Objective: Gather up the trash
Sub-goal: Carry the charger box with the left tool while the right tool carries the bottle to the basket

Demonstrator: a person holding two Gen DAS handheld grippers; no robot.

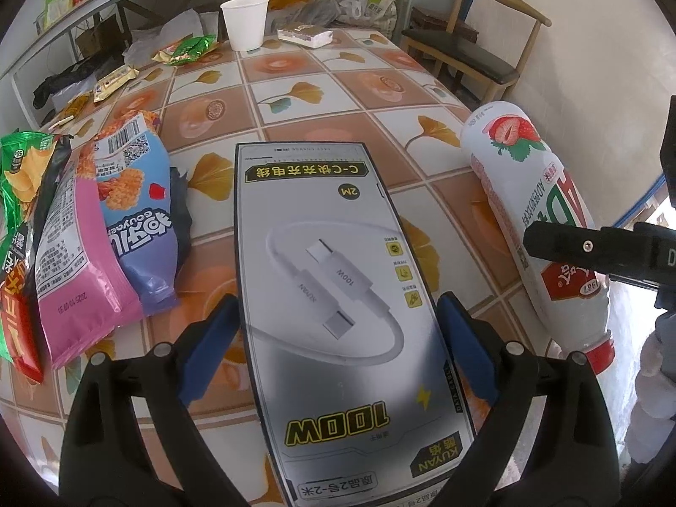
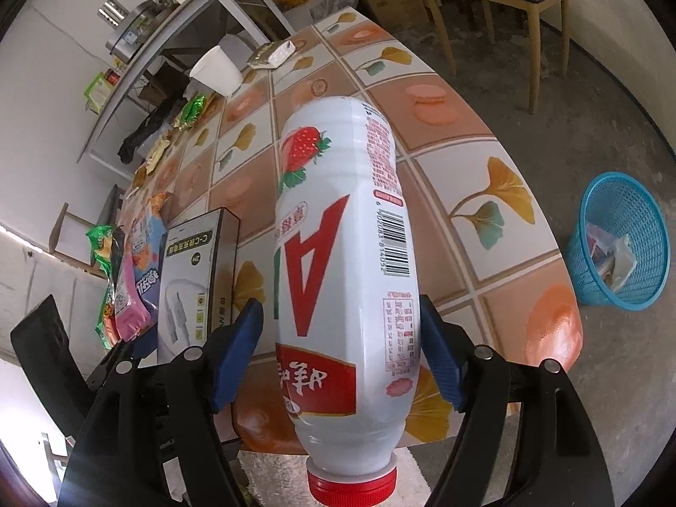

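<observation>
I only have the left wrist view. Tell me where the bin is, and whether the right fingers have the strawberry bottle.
Observer: A blue basket stands on the floor beyond the table edge nearest the bottle, with some trash already inside.
Operator: Now the bottle.
Observer: It lies on the table between the right gripper fingers. A gap shows beside one finger, so it is not clamped.

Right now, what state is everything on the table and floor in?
bottle: capped, lying on its side
right gripper: open, fingers astride the bottle
cable box: lying flat
left gripper: fingers astride the cable box, grip unclear
paper cup: upright
blue basket: upright on floor, trash inside
</observation>
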